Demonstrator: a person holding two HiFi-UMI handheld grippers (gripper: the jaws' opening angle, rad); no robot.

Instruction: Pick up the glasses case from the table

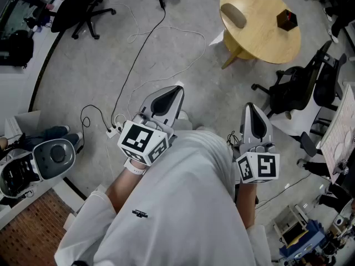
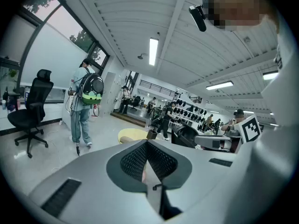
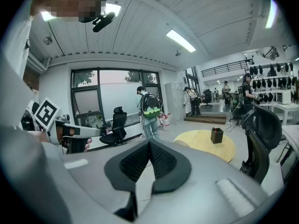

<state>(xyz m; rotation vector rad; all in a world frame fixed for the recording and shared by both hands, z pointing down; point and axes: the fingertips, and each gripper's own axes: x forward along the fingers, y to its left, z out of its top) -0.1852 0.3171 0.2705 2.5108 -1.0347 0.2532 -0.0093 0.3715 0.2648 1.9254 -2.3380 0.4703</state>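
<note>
Standing well apart from the round desk (image 1: pixel 266 37), the person holds both tools close to the torso; task judged not started

- Glasses case (image 1: pixel 233 14): lies flat on the desk top near its left edge in the head view, untouched. A small dark box (image 1: pixel 287 19) sits on the same top, apart from the case
- Left tool (image 1: pixel 175 93): jaws pressed together, nothing between them; its own view shows the pads meeting at the tip
- Right tool (image 1: pixel 252 112): jaws pressed together, empty, pointing roughly toward the desk
- Left to do, by my reading: walk up to the desk, spread one tool, close on the case, lift. All of it remains

Materials and shapes
- Desk: pale wood, smooth, circular top on a yellowish base
- Case: taupe, oblong with rounded ends, matte; looks like a hard shell, though that is not certain from this far
- Tool jaws: smooth grey shells, black pads with a fine ribbed grid
- Floor (image 1: pixel 83 65): speckled grey, hard, with thin white and black cables (image 1: pixel 138 49) trailing across it
</note>
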